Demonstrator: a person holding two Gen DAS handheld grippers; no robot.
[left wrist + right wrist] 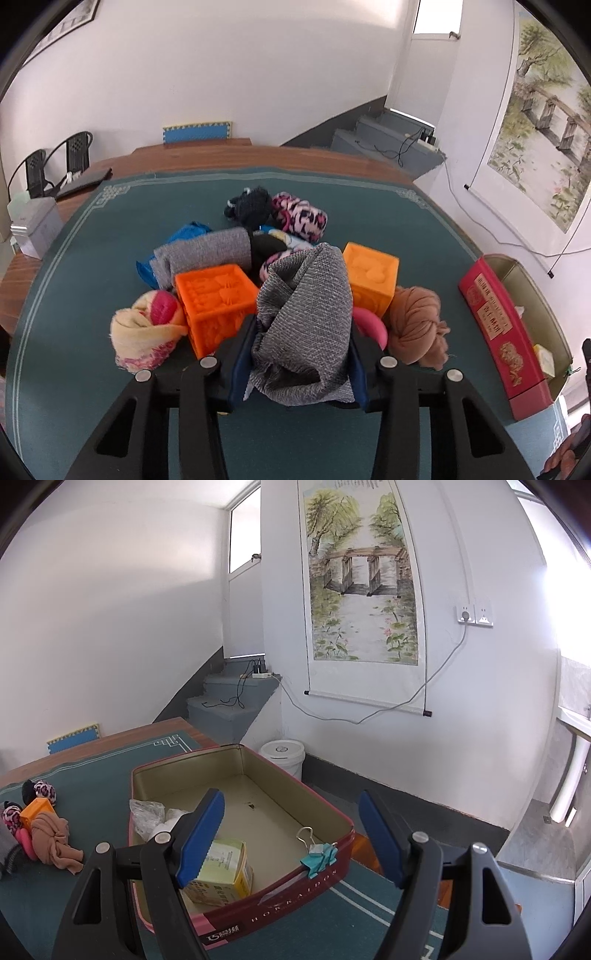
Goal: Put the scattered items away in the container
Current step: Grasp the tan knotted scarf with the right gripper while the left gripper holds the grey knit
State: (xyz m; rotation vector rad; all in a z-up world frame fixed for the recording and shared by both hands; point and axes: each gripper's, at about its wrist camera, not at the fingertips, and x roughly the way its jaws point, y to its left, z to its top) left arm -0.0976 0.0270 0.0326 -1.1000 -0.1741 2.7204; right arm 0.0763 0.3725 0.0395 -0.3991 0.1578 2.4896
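Observation:
My left gripper is shut on a grey knitted cloth bundle, held above a pile on the green mat. The pile holds two orange embossed cubes, a tan rolled cloth, a cream and pink roll, a grey roll, a pink leopard roll and a black item. The red tin box stands open under my right gripper, which is open and empty. Inside the box lie a yellow-green carton, a plastic bag and a teal binder clip.
The red box sits at the mat's right edge in the left wrist view. A grey tin and a black tablet lie on the wooden table at far left. A white bucket stands on the floor beyond the table.

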